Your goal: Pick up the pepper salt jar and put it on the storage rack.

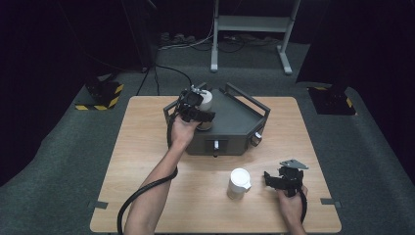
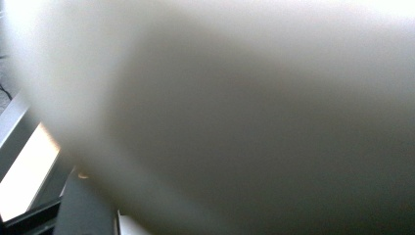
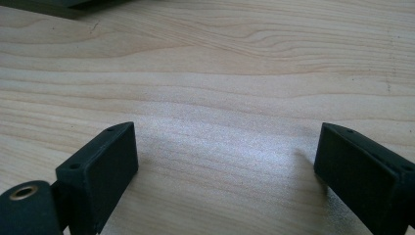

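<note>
Landmark: grey scale [image 1: 230,122] at table centre, toward the far edge

Left of the scale's middle, over its back-left corner: left gripper [image 1: 199,108] clamped on a white cup [image 1: 205,99], jaws pinching its wall; cup right at the platform, contact with the surface not readable from the high view. Left gripper view swamped by the blurred cup wall [image 2: 235,107], so no depth cue from there

Risks at that corner: cup close to the platform's raised rail [image 1: 247,98] and edge; release with the base partly off the plate or canted would tip it. Letting go early, above the surface, would drop and bounce it. Firm pinch on a thin wall may dent the cup

In front of the scale, on the wooden table [image 1: 147,196]: second white cup [image 1: 239,183], lidded, upright, untouched

Right of that cup, well in front of the scale: right gripper [image 1: 274,180], jaws spread wide, nothing between them, bare wood below [image 3: 225,147]. Sideways sweep toward the scale could clip the lidded cup and topple it
</note>
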Tool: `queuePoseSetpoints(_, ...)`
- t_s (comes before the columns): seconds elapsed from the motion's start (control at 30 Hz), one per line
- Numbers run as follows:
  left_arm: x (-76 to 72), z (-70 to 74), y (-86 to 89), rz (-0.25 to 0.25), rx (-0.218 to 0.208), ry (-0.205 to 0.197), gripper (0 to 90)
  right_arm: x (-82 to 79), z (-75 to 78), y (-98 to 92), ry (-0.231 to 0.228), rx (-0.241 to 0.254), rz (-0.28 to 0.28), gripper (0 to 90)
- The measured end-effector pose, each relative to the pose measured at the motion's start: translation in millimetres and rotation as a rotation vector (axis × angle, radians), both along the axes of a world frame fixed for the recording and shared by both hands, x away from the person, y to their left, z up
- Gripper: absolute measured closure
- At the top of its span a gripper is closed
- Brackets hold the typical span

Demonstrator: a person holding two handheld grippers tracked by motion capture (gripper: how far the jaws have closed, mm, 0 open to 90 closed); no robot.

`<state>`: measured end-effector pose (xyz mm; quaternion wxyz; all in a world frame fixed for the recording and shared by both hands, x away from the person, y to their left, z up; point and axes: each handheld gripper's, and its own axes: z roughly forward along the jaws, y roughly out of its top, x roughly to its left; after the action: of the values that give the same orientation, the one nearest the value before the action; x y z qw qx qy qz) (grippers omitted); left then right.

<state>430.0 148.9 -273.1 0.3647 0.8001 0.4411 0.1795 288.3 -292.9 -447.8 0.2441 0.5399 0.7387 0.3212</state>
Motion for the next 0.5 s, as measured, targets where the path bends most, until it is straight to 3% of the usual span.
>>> queuePoseSetpoints(0.5,3.4,-5.6,-3.3,-0.010,0.003,0.009,29.9,0.0,0.0,0.1,0.000,0.000,0.000,8.5)
